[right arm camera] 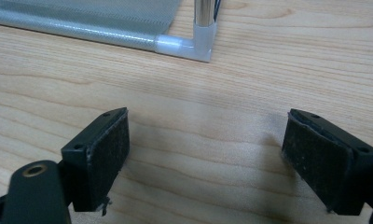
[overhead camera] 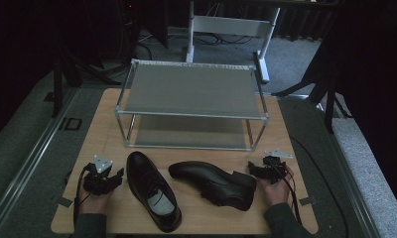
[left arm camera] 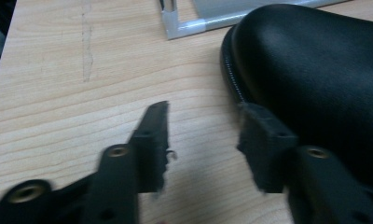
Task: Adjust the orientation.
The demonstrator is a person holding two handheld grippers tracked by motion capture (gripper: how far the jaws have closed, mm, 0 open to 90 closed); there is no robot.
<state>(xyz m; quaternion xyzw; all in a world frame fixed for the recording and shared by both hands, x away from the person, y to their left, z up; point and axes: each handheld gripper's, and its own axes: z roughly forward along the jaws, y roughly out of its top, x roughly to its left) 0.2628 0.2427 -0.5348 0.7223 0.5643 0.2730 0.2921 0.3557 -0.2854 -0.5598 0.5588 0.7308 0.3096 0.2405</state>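
Your left gripper (overhead camera: 118, 174): lower left, jaws parted, nothing gripped (one tip beside the left shoe (overhead camera: 152, 189)) | your right gripper (overhead camera: 252, 169): lower right, wide open, empty, over table (overhead camera: 107, 119)

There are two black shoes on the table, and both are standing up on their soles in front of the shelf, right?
Not quite. Only the left shoe stands on its sole, opening up. The right shoe lies tipped on its side, as the high view shows. Both are black, on the table, in front of the shelf.
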